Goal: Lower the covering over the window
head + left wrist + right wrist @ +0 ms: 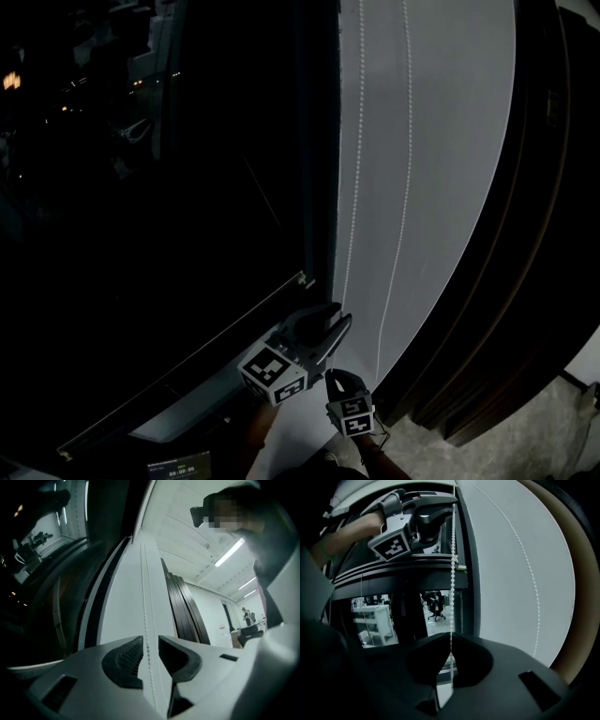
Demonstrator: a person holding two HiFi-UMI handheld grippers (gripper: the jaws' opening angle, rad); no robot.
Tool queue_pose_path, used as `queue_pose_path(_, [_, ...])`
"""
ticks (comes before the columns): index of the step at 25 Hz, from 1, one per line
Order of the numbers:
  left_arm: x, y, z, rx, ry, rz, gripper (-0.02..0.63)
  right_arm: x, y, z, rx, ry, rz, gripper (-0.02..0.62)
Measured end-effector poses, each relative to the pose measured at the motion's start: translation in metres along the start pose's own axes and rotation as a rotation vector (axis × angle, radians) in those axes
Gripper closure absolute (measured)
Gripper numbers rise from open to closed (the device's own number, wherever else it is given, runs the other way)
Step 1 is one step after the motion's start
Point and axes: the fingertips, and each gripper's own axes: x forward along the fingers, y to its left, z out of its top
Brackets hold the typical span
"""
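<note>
A white bead chain that works the window covering hangs straight down a white wall panel, just right of a dark window. Both hand-held grippers are on this strand. The left gripper sits higher, at the lower right corner of the window frame, and the right gripper is just beneath it on the same strand. A second strand of the chain runs down the panel further right, apart from both grippers. The covering itself cannot be made out: the glass is nearly black, showing only small points of light and faint reflections, and the top of the window is cut off in the head view. To the right of the panel stand dark upright boards, with little detail visible in them. In the left gripper view, the left gripper has its jaws a narrow gap apart. The bead chain passes up between them, close to the left pad, without being squeezed. In the right gripper view, the right gripper has its jaw tips pressed together on the bead chain, which rises taut from them to the left gripper above. A person's hand and sleeve show dimly behind that upper gripper.
</note>
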Motion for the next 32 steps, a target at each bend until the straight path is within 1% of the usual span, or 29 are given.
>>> queue_pose_path(2, [0.003, -0.002, 0.005, 0.023, -0.01, -0.005, 0.52, -0.003, -0.003, 0.001, 0.005, -0.007, -0.004, 0.58])
queue_pose_path(3, [0.003, -0.003, 0.006, 0.037, -0.015, -0.003, 0.534, -0.004, -0.005, -0.001, -0.001, -0.008, -0.008, 0.58])
queue_pose_path(4, [0.003, -0.003, 0.006, 0.047, -0.022, -0.001, 0.579, -0.005, -0.007, -0.003, -0.011, -0.008, -0.015, 0.58])
queue_pose_path(6, [0.0, -0.002, 0.007, 0.032, -0.051, 0.002, 0.591, -0.006, -0.009, -0.007, -0.02, -0.007, -0.024, 0.58])
queue_pose_path(9, [-0.005, 0.002, 0.008, -0.032, -0.095, 0.023, 0.595, -0.009, -0.006, -0.008, -0.017, -0.004, -0.012, 0.58])
queue_pose_path(13, [-0.009, 0.007, 0.007, -0.021, -0.106, 0.068, 0.598, -0.018, -0.005, -0.01, -0.022, -0.006, -0.011, 0.58])
queue_pose_path(16, [-0.016, 0.016, 0.008, -0.044, -0.123, 0.098, 0.598, -0.025, -0.009, -0.006, -0.024, 0.008, -0.033, 0.578])
queue_pose_path(18, [-0.018, 0.02, 0.009, -0.028, -0.116, 0.112, 0.599, -0.03, -0.012, -0.003, -0.007, 0.016, -0.033, 0.578])
queue_pose_path(20, [-0.018, 0.023, 0.004, 0.005, -0.084, 0.127, 0.6, -0.037, -0.018, 0.008, 0.001, -0.005, -0.037, 0.578])
queue_pose_path(21, [-0.018, 0.025, -0.005, 0.021, -0.051, 0.135, 0.6, -0.042, -0.022, 0.015, 0.008, -0.024, -0.043, 0.578])
queue_pose_path(23, [-0.017, 0.029, -0.036, 0.035, 0.041, 0.149, 0.6, -0.055, -0.028, 0.034, 0.054, -0.077, -0.047, 0.578])
queue_pose_path(24, [-0.019, 0.031, -0.053, 0.022, 0.081, 0.156, 0.6, -0.062, -0.029, 0.045, 0.084, -0.108, -0.044, 0.578])
queue_pose_path(26, [-0.026, 0.035, -0.081, -0.031, 0.126, 0.173, 0.6, -0.077, -0.028, 0.071, 0.114, -0.171, -0.03, 0.578])
queue_pose_path(29, [-0.036, 0.035, -0.115, -0.054, 0.192, 0.189, 0.6, -0.095, -0.02, 0.12, 0.073, -0.255, 0.012, 0.577])
queue_pose_path(30, [-0.038, 0.033, -0.126, -0.064, 0.215, 0.19, 0.6, -0.1, -0.017, 0.139, 0.063, -0.284, 0.035, 0.568])
queue_pose_path(32, [-0.042, 0.028, -0.149, -0.096, 0.258, 0.192, 0.6, -0.111, -0.011, 0.183, 0.067, -0.346, 0.084, 0.522])
